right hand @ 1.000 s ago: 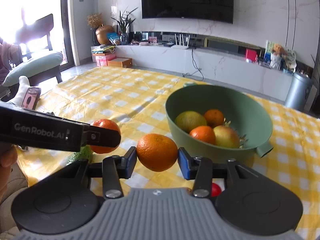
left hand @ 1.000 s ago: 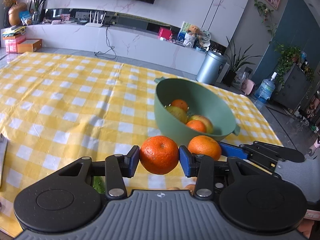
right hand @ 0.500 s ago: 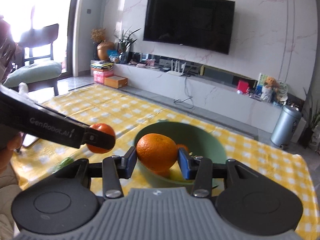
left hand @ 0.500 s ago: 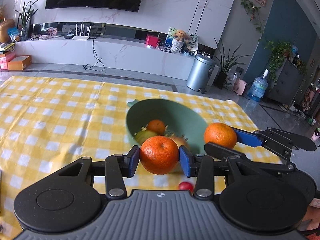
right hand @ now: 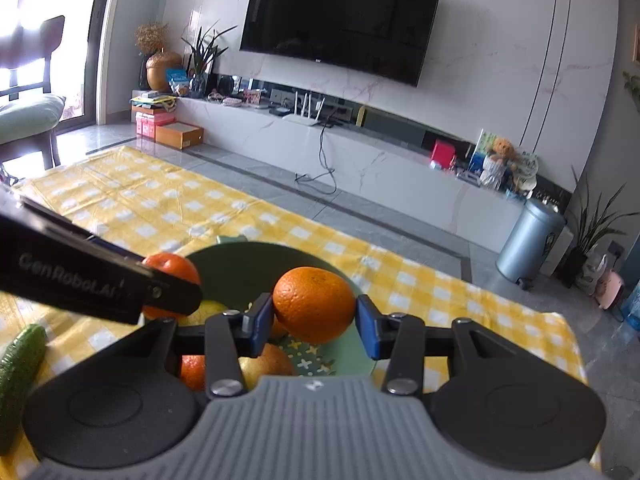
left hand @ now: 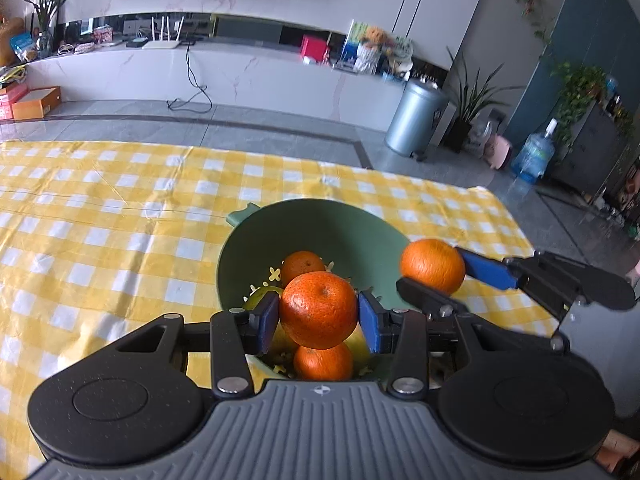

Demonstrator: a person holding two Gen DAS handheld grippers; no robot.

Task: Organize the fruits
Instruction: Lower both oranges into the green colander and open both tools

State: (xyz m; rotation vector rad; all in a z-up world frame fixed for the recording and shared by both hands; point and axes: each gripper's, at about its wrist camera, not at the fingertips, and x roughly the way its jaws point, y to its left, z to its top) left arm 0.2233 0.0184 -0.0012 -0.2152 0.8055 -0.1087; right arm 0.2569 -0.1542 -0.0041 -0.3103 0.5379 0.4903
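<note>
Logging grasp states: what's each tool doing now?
Left tool: closed on an orange.
Right tool: closed on another orange.

A round, dimpled orange mandarin (left hand: 318,310) is clamped between blue pads directly above a deep green plastic bowl (left hand: 320,224) on the yellow checked cloth. A second, similar orange mandarin (right hand: 314,304) is clamped likewise above the bowl. The bowl contains further oranges (left hand: 302,266) and yellowish fruit (right hand: 266,364).

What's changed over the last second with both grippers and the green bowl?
Both grippers carried their oranges from short of the green plastic bowl to above it. The left gripper stays clamped on its orange, the right gripper on its orange. Bowl unmoved.
</note>
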